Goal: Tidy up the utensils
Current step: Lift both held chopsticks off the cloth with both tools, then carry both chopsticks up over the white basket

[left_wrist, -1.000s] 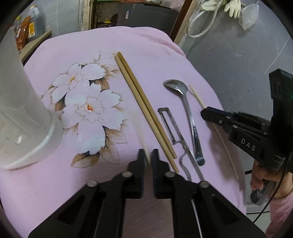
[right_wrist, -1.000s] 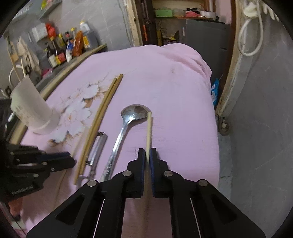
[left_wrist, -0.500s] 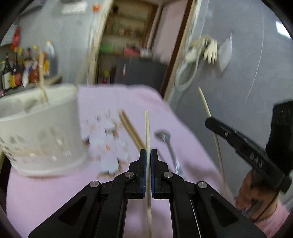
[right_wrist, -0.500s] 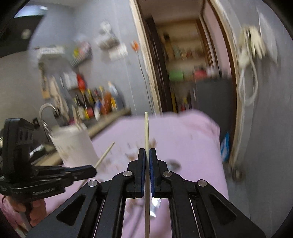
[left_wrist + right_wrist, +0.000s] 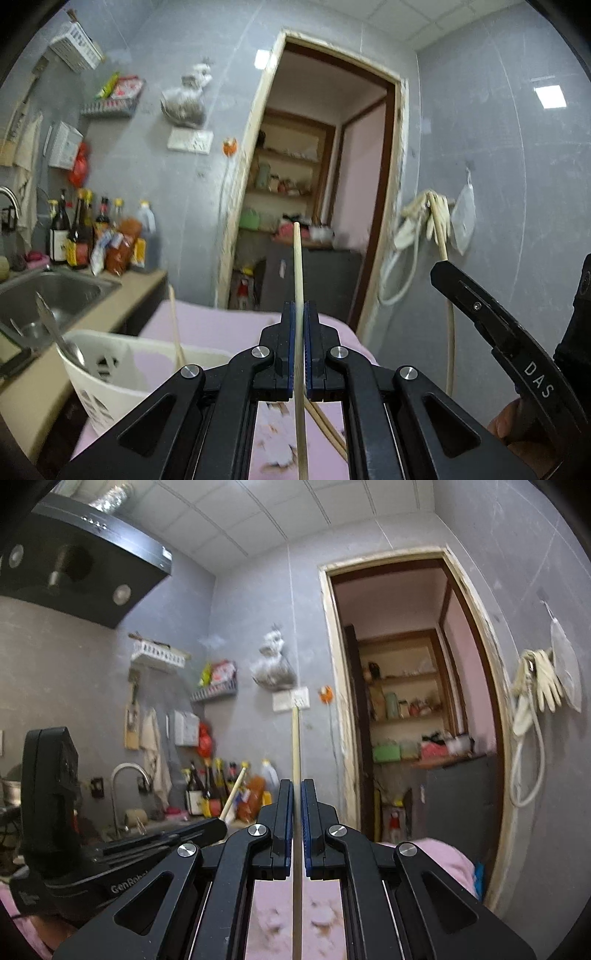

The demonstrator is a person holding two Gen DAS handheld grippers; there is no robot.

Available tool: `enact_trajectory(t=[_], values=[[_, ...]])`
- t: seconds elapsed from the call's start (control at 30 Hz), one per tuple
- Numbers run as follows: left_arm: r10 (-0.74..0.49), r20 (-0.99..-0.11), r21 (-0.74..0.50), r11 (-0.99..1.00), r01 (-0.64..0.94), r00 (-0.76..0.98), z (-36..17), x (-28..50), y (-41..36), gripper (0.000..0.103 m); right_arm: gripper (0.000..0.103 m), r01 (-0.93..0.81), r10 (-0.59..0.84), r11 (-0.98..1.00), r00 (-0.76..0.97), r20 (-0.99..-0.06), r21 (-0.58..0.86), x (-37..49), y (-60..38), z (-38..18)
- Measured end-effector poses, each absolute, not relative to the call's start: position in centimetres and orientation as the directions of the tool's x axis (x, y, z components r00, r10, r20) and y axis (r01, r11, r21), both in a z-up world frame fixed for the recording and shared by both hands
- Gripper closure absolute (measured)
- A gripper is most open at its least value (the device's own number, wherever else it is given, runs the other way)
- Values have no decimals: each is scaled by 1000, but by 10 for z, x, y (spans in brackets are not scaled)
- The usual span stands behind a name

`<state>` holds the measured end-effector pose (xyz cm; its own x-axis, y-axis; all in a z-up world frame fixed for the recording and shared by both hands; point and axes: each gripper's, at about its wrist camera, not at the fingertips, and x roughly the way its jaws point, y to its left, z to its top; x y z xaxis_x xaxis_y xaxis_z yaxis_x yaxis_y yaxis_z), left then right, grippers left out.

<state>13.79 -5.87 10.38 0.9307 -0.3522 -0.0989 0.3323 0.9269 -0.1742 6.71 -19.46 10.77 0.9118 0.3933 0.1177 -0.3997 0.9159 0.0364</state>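
Mid-carry: left gripper (image 5: 299, 314) and right gripper (image 5: 295, 794) have jaws clenched on one chopstick each (both raised). Next, I'd guess: lower them into the white holder (image 5: 110, 373).

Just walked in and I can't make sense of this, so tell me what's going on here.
A person is sorting utensils with a handheld gripper in each hand. The left gripper is shut on a pale chopstick, and the right gripper is shut on another chopstick; both sticks point upward. A white holder on the pink cloth already has a spoon and a stick in it. Two darker chopsticks lie on the cloth.
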Motion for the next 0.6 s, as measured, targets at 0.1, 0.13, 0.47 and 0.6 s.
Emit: enact_trajectory(t=[0.1,0.13,0.47,0.6], values=[[-335,-57,-174,931,321,941,115,133,-41,101,100,-422,412,906,898,153,38,74,-186,115],[-327,-42,-177,932,315,944,118,135,-35,101,100,-428,417,903,894,161,39,75,-184,117],[-246,31,-260,934,246,969,140,152,23,101,100,-495,467,867,851,242,66,105,-150,133],[-196,62,-321,924,206,979,141,164,51,101,100,-530,492,844,828,270,87,121,-135,134]])
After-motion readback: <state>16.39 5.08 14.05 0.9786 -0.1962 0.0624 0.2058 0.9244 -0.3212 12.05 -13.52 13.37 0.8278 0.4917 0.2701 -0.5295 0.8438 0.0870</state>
